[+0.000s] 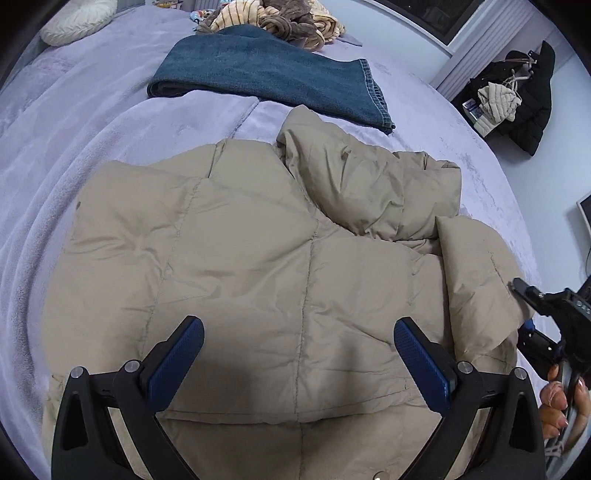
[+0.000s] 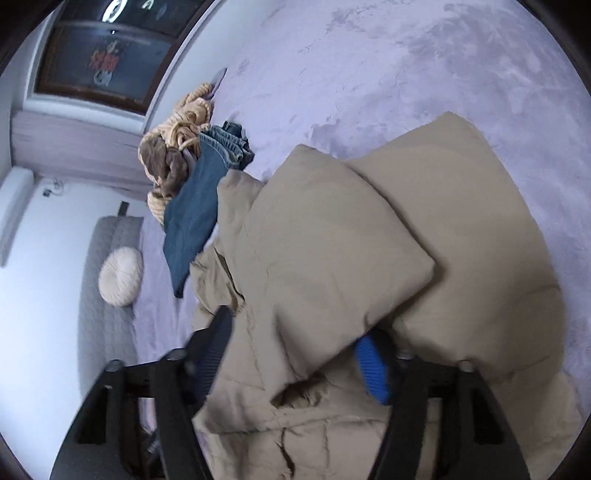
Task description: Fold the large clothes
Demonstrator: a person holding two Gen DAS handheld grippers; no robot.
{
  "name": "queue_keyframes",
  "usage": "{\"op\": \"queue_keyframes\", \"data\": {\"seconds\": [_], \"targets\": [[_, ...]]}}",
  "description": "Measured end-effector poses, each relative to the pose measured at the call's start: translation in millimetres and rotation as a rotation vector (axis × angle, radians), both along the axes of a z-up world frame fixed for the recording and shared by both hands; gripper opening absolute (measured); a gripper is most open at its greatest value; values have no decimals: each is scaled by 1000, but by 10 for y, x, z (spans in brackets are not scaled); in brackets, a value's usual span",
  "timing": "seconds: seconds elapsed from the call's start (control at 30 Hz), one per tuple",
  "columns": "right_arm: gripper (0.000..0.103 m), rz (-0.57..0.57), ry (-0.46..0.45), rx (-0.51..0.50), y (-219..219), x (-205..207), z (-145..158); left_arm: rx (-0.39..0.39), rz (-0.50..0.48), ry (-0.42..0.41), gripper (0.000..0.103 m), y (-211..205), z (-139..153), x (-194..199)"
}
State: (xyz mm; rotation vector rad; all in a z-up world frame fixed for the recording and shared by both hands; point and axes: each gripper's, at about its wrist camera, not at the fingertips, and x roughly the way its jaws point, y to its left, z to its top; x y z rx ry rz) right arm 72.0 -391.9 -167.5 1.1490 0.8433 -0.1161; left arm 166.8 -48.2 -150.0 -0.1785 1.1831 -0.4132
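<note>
A beige puffer jacket (image 1: 258, 258) lies spread on the lavender bed, one sleeve bunched at its far right. My left gripper (image 1: 299, 350) is open and empty, hovering over the jacket's near part. My right gripper (image 1: 524, 314) shows at the jacket's right edge, held by a hand. In the right wrist view the jacket (image 2: 351, 258) fills the space between the wide-set fingers of my right gripper (image 2: 295, 354); a thick fold of the fabric lies between the blue pads (image 2: 373, 369), and I cannot tell if they pinch it.
Folded blue jeans (image 1: 266, 74) lie beyond the jacket, with a heap of striped and brown clothes (image 1: 288, 18) behind them. A round white cushion (image 1: 77, 18) sits at the bed's far left. Dark clothes (image 1: 524, 99) hang off the bed at right. The bed cover (image 1: 74, 147) surrounds the jacket.
</note>
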Motion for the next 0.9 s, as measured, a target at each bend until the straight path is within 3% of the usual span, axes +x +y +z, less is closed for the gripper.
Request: {"op": "queue_keyframes", "data": {"seconds": [0.03,0.07,0.27,0.4,0.5,0.6,0.77,0.9], "targets": [[16,10,-4,2,-1,66,-7,-20,4,4,103,32,1,2],[11,34,-15,-17,26,160,29,-44,6,5,103,72,11,6],[10,342,-97,-285,779,678,464,-237,-4,21,103,321,99,121],[10,537,-77,-402,1407,828,442,-380,-10,70,103,403,74,235],[21,622,-3,-425,1724,876,257,-466,-30,124,103,357,-6,286],[69,646,40,-381,1775,824,123,-532,-80,163,103,185,-63,299],[71,589,45,-267,1406,419,80,-513,-109,186,103,-49,-156,353],[71,422,108,-102,748,-144,-125,-520,-97,204,103,-103,-207,424]]}}
